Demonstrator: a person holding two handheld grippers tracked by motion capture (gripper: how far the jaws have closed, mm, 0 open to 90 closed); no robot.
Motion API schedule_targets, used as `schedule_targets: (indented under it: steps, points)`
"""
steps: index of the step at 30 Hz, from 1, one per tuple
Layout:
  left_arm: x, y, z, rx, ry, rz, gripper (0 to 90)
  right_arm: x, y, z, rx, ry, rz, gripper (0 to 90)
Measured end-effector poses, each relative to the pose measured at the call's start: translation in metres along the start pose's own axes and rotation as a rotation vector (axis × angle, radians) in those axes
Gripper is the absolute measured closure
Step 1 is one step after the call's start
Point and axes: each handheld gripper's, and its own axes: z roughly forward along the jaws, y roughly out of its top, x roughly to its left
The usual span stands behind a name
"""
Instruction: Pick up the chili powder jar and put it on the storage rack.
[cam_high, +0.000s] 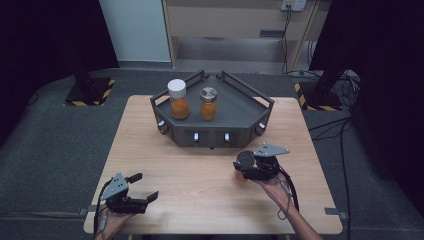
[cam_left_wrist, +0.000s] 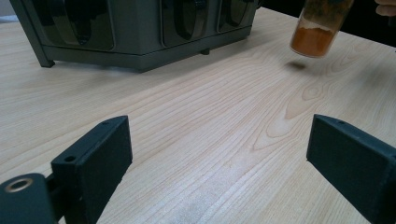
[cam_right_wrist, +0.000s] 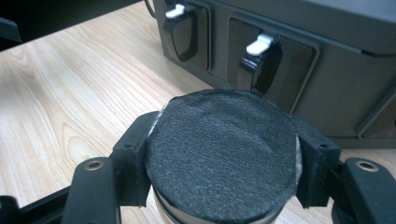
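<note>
Overhead, light wooden table on grey carpet, dark surroundings.

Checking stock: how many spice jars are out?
3: a white-lidded jar and a silver-lidded jar on the rack, a third jar held by the right gripper.

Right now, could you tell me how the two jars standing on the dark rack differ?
The left jar has a white lid and looks wider; the right jar has a metallic grey lid and looks narrower. Both stand upright on the rack, side by side, holding orange powder.
</note>
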Motion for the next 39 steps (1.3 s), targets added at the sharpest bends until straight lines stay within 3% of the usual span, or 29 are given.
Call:
schedule_targets:
  steps: [10,30,39]
  points:
    - [0.0,0.0,0.0,0.001,-0.001,0.0,6.0,-0.001,0.026,-0.005,0.018,0.014,-0.017,34.7]
    - [0.0,0.0,0.001,0.002,-0.003,0.001,6.1,-0.005,0.074,-0.014,-0.003,0.024,-0.008,34.7]
    - [0.0,0.0,0.001,0.002,-0.004,0.001,6.1,-0.007,0.096,-0.014,-0.002,0.003,-0.013,34.7]
